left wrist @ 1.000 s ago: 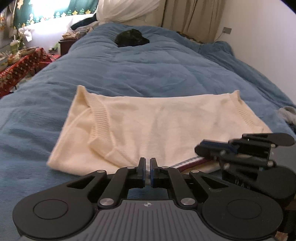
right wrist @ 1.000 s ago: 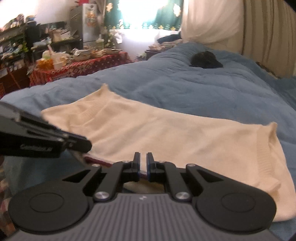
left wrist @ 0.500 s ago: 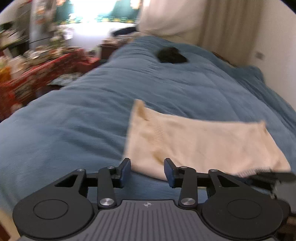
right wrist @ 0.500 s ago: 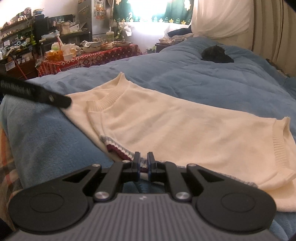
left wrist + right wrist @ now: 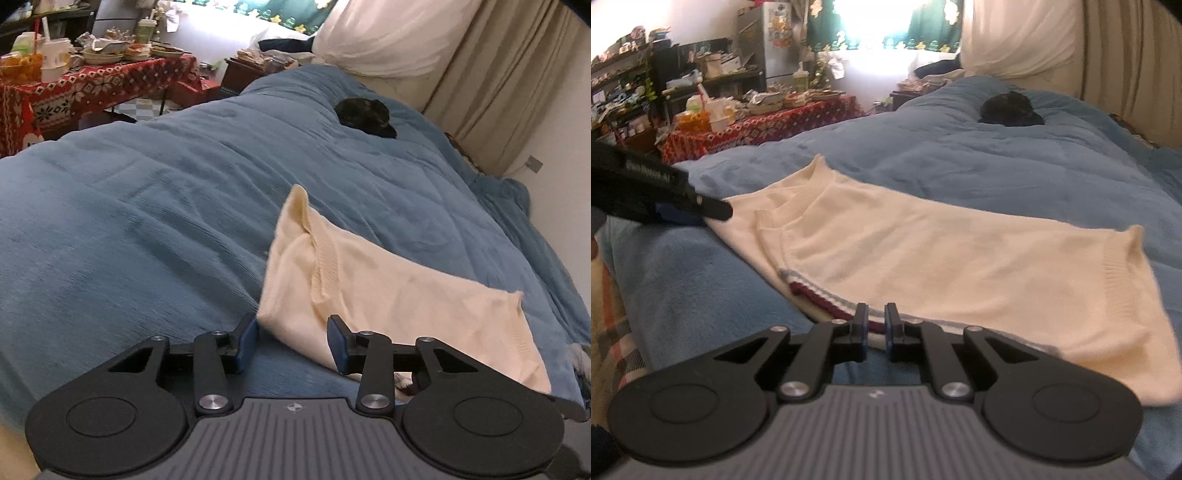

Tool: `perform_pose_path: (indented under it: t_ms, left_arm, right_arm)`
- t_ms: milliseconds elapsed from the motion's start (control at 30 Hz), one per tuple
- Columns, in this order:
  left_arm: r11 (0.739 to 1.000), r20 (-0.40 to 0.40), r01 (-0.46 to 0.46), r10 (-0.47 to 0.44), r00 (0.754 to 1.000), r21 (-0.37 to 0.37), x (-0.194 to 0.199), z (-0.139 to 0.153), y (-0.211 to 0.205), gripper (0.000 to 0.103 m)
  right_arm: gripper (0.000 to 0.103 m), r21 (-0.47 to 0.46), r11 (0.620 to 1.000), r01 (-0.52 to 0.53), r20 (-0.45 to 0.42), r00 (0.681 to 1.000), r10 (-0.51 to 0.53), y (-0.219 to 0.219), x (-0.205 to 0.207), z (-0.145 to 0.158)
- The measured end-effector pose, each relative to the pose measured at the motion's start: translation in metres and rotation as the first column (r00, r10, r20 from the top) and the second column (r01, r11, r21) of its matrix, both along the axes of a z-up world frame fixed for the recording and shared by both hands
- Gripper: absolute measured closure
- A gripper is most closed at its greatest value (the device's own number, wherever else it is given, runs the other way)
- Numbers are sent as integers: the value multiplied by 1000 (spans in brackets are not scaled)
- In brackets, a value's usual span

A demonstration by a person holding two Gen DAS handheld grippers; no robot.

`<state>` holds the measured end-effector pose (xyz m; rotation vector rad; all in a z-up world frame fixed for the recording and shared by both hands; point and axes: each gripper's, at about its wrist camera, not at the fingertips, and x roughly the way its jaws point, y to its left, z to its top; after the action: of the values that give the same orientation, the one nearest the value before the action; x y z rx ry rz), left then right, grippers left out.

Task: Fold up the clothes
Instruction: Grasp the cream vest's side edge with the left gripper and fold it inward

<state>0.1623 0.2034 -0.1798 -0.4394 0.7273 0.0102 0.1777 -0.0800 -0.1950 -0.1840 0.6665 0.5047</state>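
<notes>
We see a cream knitted sweater lying folded flat on the blue fleece bedspread, ribbed collar to the left, a maroon-and-grey striped hem at its near edge. The right gripper is pinched onto that hem. The left gripper is closing, its jaws part open around the sweater's near-left corner, pads clear.

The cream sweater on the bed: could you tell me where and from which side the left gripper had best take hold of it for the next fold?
I'd grip the cream sweater at its near left corner, coming in low from the near edge. That corner already lies between the left gripper's closing jaws, untouched, and the fabric there lies flat and thin on the blue duvet.
</notes>
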Motion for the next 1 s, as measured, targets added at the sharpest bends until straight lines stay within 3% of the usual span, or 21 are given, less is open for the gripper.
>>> perform_pose_path:
  t_ms: [267,333,367,400,600,767,867,1000]
  left_arm:
    - [998,16,-58,59,998,-23,8,-13,-5,65]
    - [998,25,-61,61,998,2,10,-12,-9,72]
    - [999,28,-52,52,998,8,10,-12,-12,91]
    - [999,25,-40,40,999,2,12,-12,-13,97]
    - [992,99,23,-36,994,128,12,5,-39,97]
    - [952,167,160,-207,964,259,15,23,-82,97]
    - [908,162,258,-323,932,329,20,24,-115,97]
    - [828,108,393,-468,877,400,26,9,-156,97]
  right_arm:
    - [94,31,991,126,9,992,-127,-55,-13,22]
    - [93,24,988,150,16,988,-151,-66,-16,25]
    - [91,19,986,163,20,986,-164,-72,-18,26]
    - [90,18,984,180,22,983,-180,-79,-19,27]
    - [90,25,966,259,8,966,-259,-112,-22,26]
    - [90,37,950,310,8,950,-311,-135,-23,26]
    - [90,46,945,324,8,946,-325,-141,-23,27]
    - [90,53,943,329,8,944,-330,-144,-23,27]
